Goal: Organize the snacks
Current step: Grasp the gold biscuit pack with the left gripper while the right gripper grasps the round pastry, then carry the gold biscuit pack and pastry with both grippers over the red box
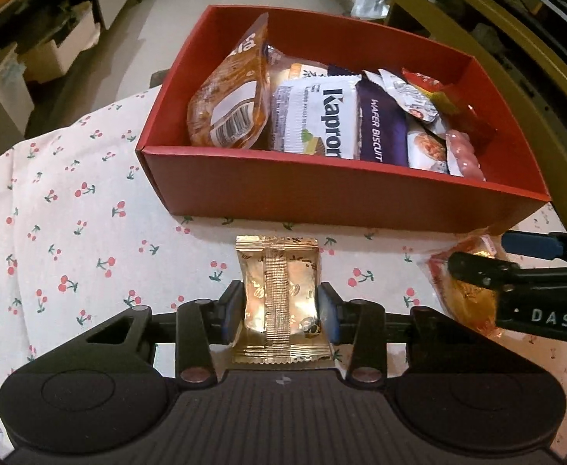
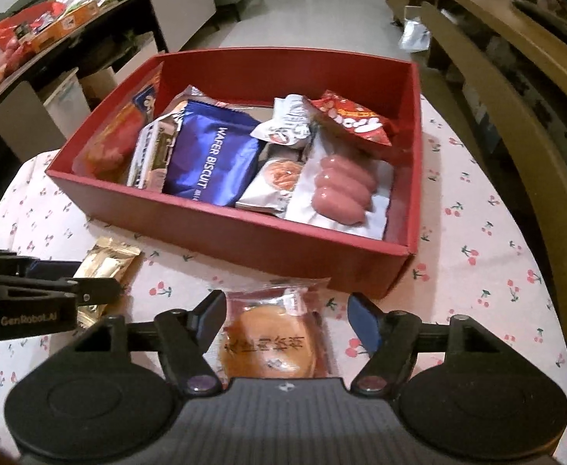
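- Gold foil snack packet [image 1: 279, 298] pinched at its sides between the blue pads of the left gripper [image 1: 280, 312]; pads press the foil in, so it is clamped narrow on the packet.
- Packet lies flat on the cherry-print tablecloth [image 1: 70, 209], back seam up, long axis running away from the camera toward the box; far crimped end just short of the box's near wall.
- "GenRobot.AI" readable on the left gripper's side in the right wrist view; "DAS" on the right gripper's side in the left wrist view.
- Right gripper [image 2: 286, 327] stands wide around a clear-wrapped round bun [image 2: 270, 345]; left pad is at the wrapper edge, right pad clear of it, no squeeze visible.
- Bun wrapper has dark printed characters across the front, not legible; pack's long axis points toward the box, far crimped end almost at the box wall.
- Both packs sit near each other in front of the box, gold one to the left.
- Red cardboard box [image 2: 306, 250] behind, open top, full of snacks.
- Inside, left to right: orange pouch [image 1: 229, 97] standing on edge with barcode label; white "Kapron…" wafer pack [image 1: 318, 120]; purple "WAFER BISCUIT" pack [image 2: 210, 159]; small white sachets [image 2: 289, 124]; pink sausages pack [image 2: 341, 190]; red crisp bag [image 2: 351, 120], print unreadable.
- Wooden furniture at right, cluttered shelf far left.
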Motion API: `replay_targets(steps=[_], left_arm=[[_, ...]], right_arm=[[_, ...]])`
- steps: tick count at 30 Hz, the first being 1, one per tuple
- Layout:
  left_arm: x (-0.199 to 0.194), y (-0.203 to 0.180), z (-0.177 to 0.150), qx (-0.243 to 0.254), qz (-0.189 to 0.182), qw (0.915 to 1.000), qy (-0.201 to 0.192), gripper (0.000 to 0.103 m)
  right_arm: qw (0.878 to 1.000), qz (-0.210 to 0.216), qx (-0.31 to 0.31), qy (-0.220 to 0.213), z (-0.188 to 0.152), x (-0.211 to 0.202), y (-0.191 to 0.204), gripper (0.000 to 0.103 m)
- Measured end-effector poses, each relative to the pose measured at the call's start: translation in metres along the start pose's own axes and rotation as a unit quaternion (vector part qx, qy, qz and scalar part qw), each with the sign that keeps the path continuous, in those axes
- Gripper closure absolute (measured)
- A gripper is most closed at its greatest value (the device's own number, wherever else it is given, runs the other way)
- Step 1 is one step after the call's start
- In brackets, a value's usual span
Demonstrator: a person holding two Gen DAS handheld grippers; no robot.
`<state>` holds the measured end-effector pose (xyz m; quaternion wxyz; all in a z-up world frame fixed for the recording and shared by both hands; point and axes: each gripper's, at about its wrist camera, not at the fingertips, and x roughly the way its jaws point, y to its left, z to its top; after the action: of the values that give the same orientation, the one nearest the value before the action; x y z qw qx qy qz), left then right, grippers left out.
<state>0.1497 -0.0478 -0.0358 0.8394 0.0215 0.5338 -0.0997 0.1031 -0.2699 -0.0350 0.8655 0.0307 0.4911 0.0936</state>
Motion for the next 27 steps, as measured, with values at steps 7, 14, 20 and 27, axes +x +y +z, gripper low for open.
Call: replay_targets(steps=[7, 14, 20, 27], left_arm=[[0.003, 0.001, -0.001, 0.003, -0.008, 0.9999, 0.009, 0.054], [0.006, -0.004, -0.003, 0.015, -0.004, 0.9998, 0.011, 0.053], [0.003, -0.003, -0.006, 0.016, -0.002, 0.9998, 0.011, 0.054], [-0.008, -0.002, -0.008, 0.008, -0.014, 0.9999, 0.001, 0.054]], right_arm=[[0.999, 0.013, -0.030, 0.034, -0.004, 0.011, 0.006, 0.023], [0.998, -0.023, -0.061, 0.024, -0.005, 0.016, 0.020, 0.039], [0.997, -0.041, -0.066, 0.014, -0.010, 0.006, 0.028, 0.044], [0.998, -0.032, -0.055, -0.013, -0.016, -0.020, 0.032, 0.046]])
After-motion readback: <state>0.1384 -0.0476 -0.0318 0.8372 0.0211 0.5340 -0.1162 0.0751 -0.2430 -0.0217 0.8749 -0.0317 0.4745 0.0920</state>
